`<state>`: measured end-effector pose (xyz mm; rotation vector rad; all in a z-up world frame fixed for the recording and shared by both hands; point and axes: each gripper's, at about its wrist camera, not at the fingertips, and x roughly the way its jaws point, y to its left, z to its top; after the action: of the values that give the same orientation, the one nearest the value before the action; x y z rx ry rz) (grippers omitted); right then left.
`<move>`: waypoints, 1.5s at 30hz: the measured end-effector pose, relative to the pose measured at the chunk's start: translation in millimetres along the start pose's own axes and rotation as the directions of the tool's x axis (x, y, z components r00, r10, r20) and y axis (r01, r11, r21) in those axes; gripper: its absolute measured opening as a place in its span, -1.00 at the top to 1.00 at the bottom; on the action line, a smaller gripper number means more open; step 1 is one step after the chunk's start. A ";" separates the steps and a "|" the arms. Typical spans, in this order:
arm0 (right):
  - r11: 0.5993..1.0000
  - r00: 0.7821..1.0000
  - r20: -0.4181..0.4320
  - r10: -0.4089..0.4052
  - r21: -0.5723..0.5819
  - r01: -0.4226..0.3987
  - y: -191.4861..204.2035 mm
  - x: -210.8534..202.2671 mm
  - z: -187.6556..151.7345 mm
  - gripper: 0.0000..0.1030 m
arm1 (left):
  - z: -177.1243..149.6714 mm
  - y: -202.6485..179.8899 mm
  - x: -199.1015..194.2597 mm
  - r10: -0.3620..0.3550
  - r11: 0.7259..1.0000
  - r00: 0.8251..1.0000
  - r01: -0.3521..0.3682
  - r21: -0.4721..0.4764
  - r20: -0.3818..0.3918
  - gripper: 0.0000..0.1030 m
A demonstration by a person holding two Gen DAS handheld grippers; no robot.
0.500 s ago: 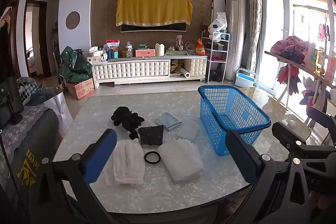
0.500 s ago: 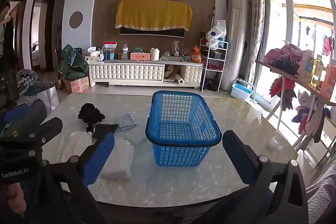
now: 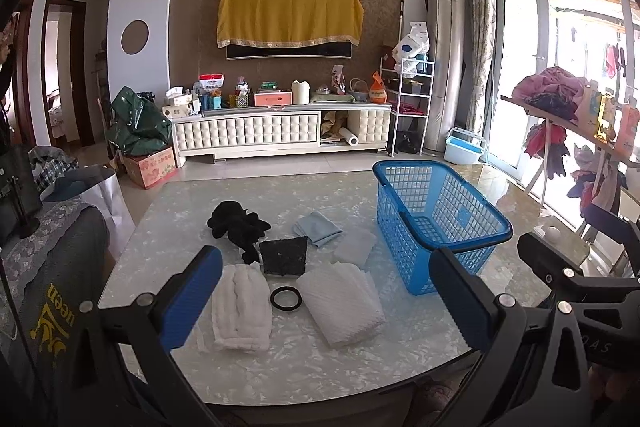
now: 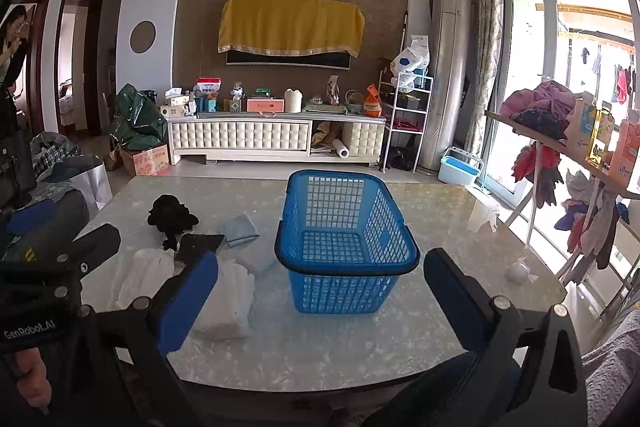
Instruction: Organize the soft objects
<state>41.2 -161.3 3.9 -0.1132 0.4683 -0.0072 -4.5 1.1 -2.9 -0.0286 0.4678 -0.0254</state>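
Both grippers hover above the desk's (image 3: 280,367) near edge, fingers spread wide and holding nothing. From the left gripper (image 3: 326,301), two folded white towels (image 3: 240,303) lie between its fingers toward 12 o'clock. From the right gripper (image 4: 320,301), the blue basket (image 4: 346,259) stands at 12 o'clock.

On the table (image 3: 280,367) the basket (image 3: 436,223) stood to the right, nothing in it. Left of it lay the soft things — two folded cloths (image 3: 240,303) nearest, a ring (image 3: 285,299) between them. Behind the ring sat a square pad (image 3: 285,255), with a crumpled garment (image 3: 236,223) further back to the left and a small cloth (image 3: 318,227) behind right.
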 end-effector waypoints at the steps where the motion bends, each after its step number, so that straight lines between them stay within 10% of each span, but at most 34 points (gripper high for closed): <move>1: 1.000 1.000 0.000 -0.001 -0.002 0.001 -0.2 0.0 0.3 -1.00 | 0.2 -0.5 0.2 0.000 1.000 1.000 0.000 0.003 0.000 -1.00; 45: 0.994 0.994 -0.043 -0.104 -0.040 0.102 -1.1 0.0 -2.5 -1.00 | -1.1 -7.9 7.2 -0.051 0.999 0.998 0.052 0.013 -0.029 -1.00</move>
<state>40.1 -162.7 1.9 -0.1745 0.5070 -0.1025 1.3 -7.1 -6.9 -0.0270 0.4957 -0.0797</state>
